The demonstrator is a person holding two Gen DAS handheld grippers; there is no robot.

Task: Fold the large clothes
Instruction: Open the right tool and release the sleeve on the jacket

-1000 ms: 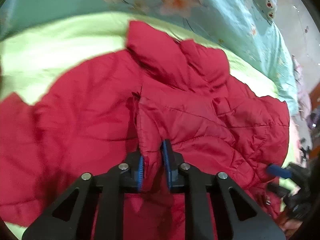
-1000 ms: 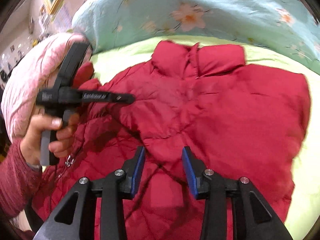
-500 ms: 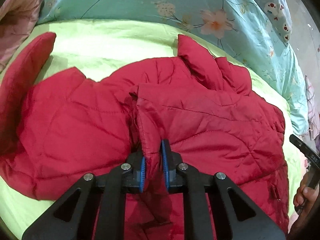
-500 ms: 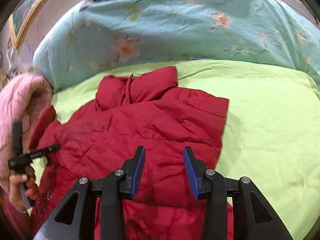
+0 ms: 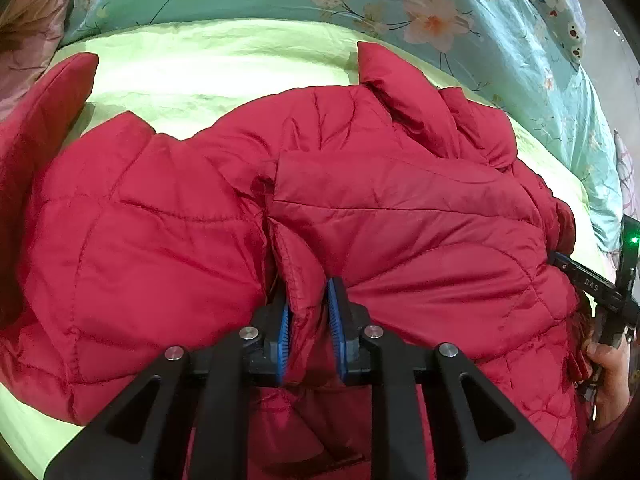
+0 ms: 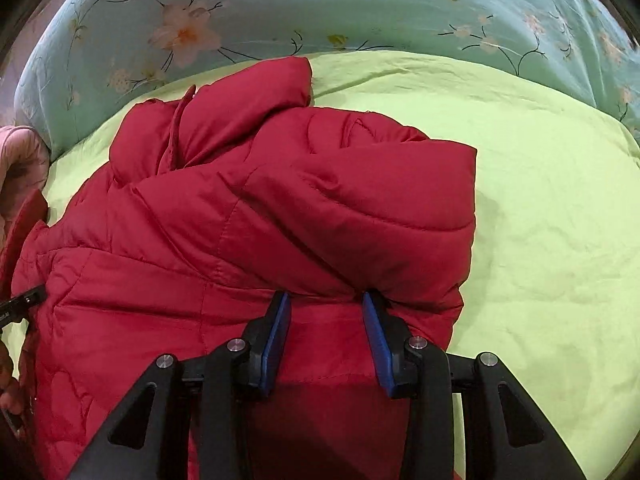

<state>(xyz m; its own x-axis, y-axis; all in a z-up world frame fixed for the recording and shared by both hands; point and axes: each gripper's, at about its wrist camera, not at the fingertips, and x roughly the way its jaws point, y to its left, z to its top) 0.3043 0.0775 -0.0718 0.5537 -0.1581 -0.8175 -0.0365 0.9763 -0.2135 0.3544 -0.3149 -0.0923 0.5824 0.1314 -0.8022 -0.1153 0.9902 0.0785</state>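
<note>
A red quilted puffer jacket (image 5: 400,216) lies on a lime green sheet (image 5: 200,64), its right side folded over the body and its collar toward the far side. It also shows in the right wrist view (image 6: 280,216). My left gripper (image 5: 308,312) is shut on a ridge of the jacket's fabric near its middle. My right gripper (image 6: 324,328) is open, its jaws wide apart, low over the folded jacket near its right edge; it also shows at the right edge of the left wrist view (image 5: 592,284).
A teal floral duvet (image 6: 360,4) is bunched along the far side of the bed. A pink garment (image 5: 28,32) lies at the far left. Bare green sheet (image 6: 552,216) lies to the right of the jacket.
The jacket's right side has been folded over onto its body. My right gripper has come down closer to the jacket. My left gripper stays shut on the fabric.
</note>
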